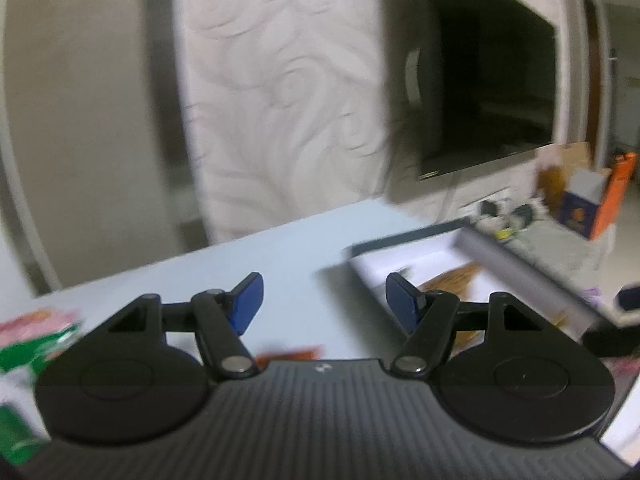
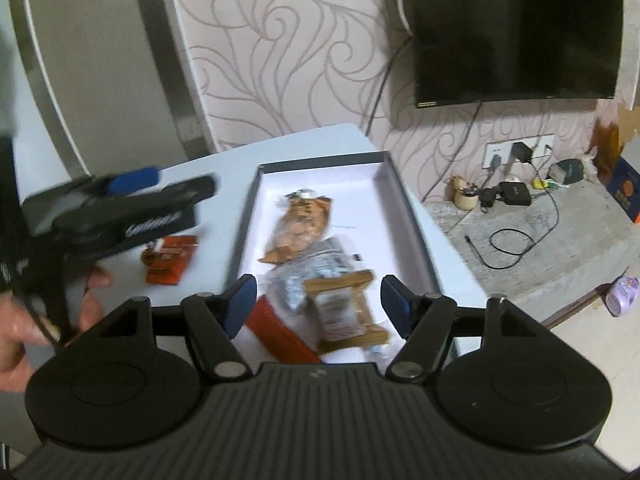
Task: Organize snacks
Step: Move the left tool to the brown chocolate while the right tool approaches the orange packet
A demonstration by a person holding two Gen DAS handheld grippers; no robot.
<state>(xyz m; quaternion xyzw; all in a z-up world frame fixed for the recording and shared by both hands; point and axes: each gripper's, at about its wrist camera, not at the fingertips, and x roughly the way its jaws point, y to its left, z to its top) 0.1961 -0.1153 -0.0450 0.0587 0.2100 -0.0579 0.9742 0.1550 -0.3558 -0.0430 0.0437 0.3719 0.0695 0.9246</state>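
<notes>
In the right wrist view my right gripper [image 2: 318, 306] is open and empty above the near end of a grey-rimmed white box [image 2: 394, 184]. The box holds an orange-brown snack bag [image 2: 302, 226], a clear silver packet [image 2: 316, 266], a brown-edged packet [image 2: 346, 312] and a red packet [image 2: 280, 334]. An orange packet [image 2: 170, 260] lies on the table left of the box. My left gripper [image 2: 132, 182] hovers over the table's left side. In the blurred left wrist view it [image 1: 324, 306] is open and empty, with the box [image 1: 404, 256] ahead on the right and green-pink packets [image 1: 36, 340] at the left.
The white table [image 2: 224, 160] ends at a patterned wall. A black TV [image 2: 516, 28] hangs at the right. Beyond the table's right edge lies a stone ledge [image 2: 560, 240] with cables, chargers and a small pot [image 2: 466, 196]. A hand [image 2: 16, 320] grips the left tool.
</notes>
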